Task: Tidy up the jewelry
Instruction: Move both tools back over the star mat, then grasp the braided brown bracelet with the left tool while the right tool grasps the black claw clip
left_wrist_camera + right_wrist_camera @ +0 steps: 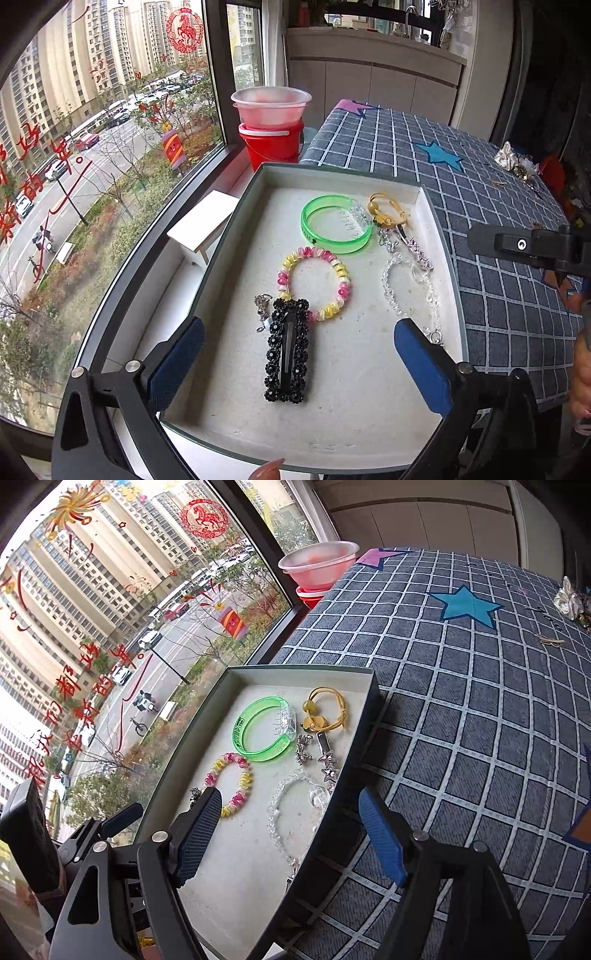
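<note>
A shallow grey tray [441, 236] with a white floor holds the jewelry. In it lie a black flowered hair clip [286, 354], a pink-and-yellow bead bracelet [345, 284], a green bangle [343, 246], a yellow cord bracelet [384, 219], a silver star clip [415, 249] and a clear crystal bracelet [391, 299]. My left gripper [299, 325] is open above the hair clip, its pads clear of it. My right gripper [290, 795] is open over the crystal bracelet [274, 808] at the tray's [295, 670] right wall, holding nothing.
The tray sits at the left edge of a blue plaid tablecloth [480, 184], beside a large window. A red bucket topped with translucent bowls [271, 107] stands behind it. More loose jewelry [515, 160] is piled at the far right. A fingertip [267, 470] shows at the bottom edge.
</note>
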`<control>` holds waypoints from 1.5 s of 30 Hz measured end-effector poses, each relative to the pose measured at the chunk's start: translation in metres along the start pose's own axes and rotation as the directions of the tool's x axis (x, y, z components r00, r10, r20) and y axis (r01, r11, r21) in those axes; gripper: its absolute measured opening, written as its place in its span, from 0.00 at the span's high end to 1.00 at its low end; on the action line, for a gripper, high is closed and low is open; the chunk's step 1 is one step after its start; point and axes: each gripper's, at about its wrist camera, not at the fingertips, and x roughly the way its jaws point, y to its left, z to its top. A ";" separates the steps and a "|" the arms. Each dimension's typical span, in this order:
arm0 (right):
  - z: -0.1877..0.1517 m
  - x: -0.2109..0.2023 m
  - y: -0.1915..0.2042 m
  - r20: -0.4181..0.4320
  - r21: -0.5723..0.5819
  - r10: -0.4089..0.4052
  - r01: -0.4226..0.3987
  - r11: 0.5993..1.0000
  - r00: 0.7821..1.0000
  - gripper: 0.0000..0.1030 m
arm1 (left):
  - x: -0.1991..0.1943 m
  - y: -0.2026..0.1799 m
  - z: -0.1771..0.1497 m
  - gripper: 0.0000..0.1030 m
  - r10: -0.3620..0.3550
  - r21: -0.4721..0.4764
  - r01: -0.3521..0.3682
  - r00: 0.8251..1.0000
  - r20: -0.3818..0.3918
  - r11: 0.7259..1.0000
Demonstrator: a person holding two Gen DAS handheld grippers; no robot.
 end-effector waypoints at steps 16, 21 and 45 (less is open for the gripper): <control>-0.040 -0.097 -0.124 0.101 0.166 -0.296 0.277 0.946 0.950 0.21 | -0.003 -0.130 0.049 0.00 -0.125 0.237 0.124 0.992 -0.013 0.964; -0.060 -0.122 -0.171 0.087 0.244 -0.442 0.411 0.878 0.893 0.21 | 0.009 -0.194 0.068 0.00 -0.196 0.343 0.200 0.980 -0.046 0.918; -0.068 -0.100 -0.222 0.084 0.321 -0.556 0.506 0.801 0.827 0.21 | 0.132 -0.405 0.107 0.00 -0.334 0.560 0.399 0.917 -0.219 0.727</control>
